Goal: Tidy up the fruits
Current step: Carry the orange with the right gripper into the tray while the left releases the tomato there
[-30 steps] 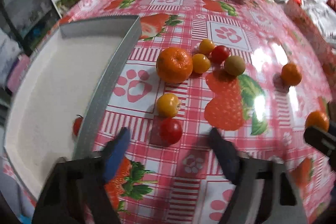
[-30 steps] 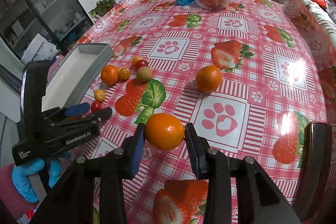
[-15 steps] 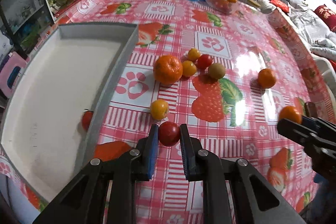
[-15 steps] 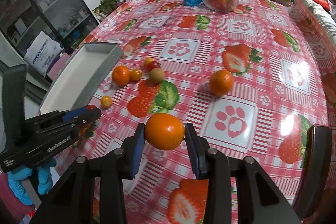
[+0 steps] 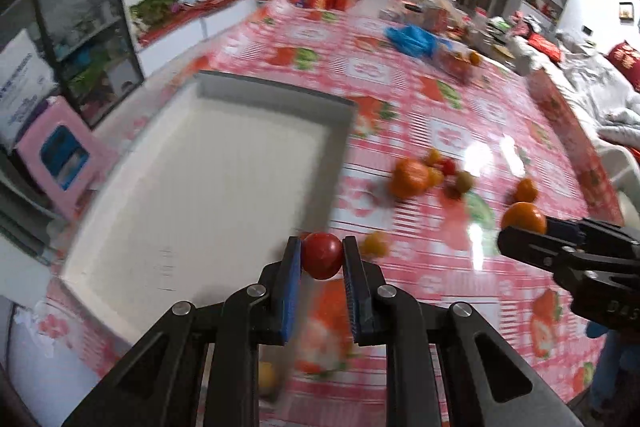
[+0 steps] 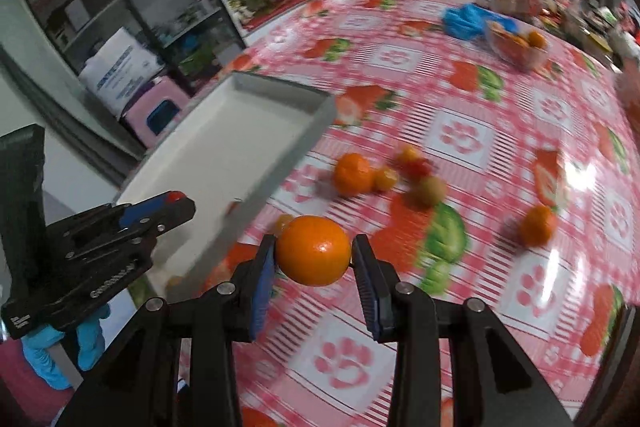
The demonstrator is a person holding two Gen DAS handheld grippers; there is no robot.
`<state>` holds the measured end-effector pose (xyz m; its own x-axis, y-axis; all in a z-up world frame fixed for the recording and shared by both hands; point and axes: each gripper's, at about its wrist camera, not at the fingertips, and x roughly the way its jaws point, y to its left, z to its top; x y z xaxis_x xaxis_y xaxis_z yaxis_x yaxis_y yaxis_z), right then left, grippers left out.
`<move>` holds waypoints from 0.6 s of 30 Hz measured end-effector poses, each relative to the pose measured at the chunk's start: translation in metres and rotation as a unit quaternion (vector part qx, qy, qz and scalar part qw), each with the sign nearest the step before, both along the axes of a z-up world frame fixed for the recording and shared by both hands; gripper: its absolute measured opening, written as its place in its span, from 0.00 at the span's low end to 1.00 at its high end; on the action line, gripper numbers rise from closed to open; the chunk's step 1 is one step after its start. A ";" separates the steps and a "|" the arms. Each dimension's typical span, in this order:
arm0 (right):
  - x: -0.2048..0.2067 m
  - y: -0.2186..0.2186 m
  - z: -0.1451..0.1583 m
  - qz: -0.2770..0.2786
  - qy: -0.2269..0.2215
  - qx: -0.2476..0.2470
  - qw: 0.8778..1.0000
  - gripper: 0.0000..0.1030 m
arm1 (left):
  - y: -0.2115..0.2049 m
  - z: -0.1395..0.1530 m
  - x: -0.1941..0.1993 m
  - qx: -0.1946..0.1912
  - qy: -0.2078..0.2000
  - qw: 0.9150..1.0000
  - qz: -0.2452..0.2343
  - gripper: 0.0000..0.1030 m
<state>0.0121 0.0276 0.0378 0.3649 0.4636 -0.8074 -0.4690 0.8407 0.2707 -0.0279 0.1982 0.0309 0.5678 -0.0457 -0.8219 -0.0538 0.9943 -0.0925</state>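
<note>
Red-and-white oilcloth printed with strawberries and paw marks covers the table [image 5: 452, 131], the largest thing in view, and on its left side lies the grey-walled white tray [image 5: 224, 163], its long axis running away from the cameras toward the far wall. Both hands are in the carrying step: each has a fruit lifted clear of the cloth and headed toward the tray.

The right tongs [image 6: 314, 259] are closed on an orange [image 6: 313, 250], held by its sides above the table, near the tray's right wall. The left tongs [image 5: 322, 259] are clamped narrow on a small red tomato [image 5: 322, 254], which hangs just over the tray's near right rim. Both fruits are round, so neither has a long axis worth aligning; I cannot make out a stem end on either.

Next, as I judge it, each fruit must clear the tray wall, be lowered close to the white floor, and be released gently so it does not roll.

Loose fruit [image 6: 352, 174] sits clustered right of the tray, still to be gathered.
</note>
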 end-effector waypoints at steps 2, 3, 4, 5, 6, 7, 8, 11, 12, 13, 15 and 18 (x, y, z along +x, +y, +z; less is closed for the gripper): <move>0.000 0.020 0.002 0.016 0.001 -0.001 1.000 0.40 | 0.015 -0.002 0.000 0.009 0.003 1.000 0.012 0.21; 0.000 0.032 0.003 0.026 0.001 -0.002 1.000 0.40 | 0.021 -0.004 -0.001 0.013 0.004 1.000 0.018 0.21; 0.001 0.042 0.004 0.033 0.001 -0.003 0.999 0.40 | 0.029 -0.006 -0.001 0.017 0.006 1.000 0.024 0.21; 0.001 0.054 0.005 0.041 0.001 -0.003 0.999 0.40 | 0.035 -0.008 -0.002 0.022 0.008 0.999 0.029 0.21; 0.002 0.061 0.005 0.046 0.001 -0.004 0.999 0.40 | 0.040 -0.011 -0.002 0.028 0.008 0.999 0.033 0.21; 0.002 0.072 0.005 0.053 0.001 -0.005 0.999 0.40 | 0.045 -0.013 -0.003 0.033 0.009 0.999 0.037 0.21; 0.003 0.082 0.005 0.059 0.000 -0.008 0.998 0.40 | 0.049 -0.015 -0.004 0.034 0.011 0.999 0.040 0.21; 0.009 0.106 -0.001 0.069 0.002 -0.019 0.997 0.40 | 0.064 -0.020 -0.006 0.033 0.014 0.998 0.047 0.21; 0.011 0.110 -0.004 0.070 0.005 -0.016 0.997 0.40 | 0.069 -0.022 -0.007 0.033 0.014 0.998 0.049 0.21; 0.014 0.115 -0.007 0.069 0.009 -0.012 0.998 0.40 | 0.073 -0.024 -0.007 0.032 0.017 0.998 0.051 0.21; 0.019 0.119 -0.012 0.066 0.021 -0.007 0.998 0.40 | 0.077 -0.029 -0.005 0.038 0.031 0.998 0.049 0.21; 0.025 0.128 -0.017 0.069 0.024 -0.022 0.997 0.40 | 0.079 -0.030 -0.005 0.061 0.025 0.997 0.049 0.21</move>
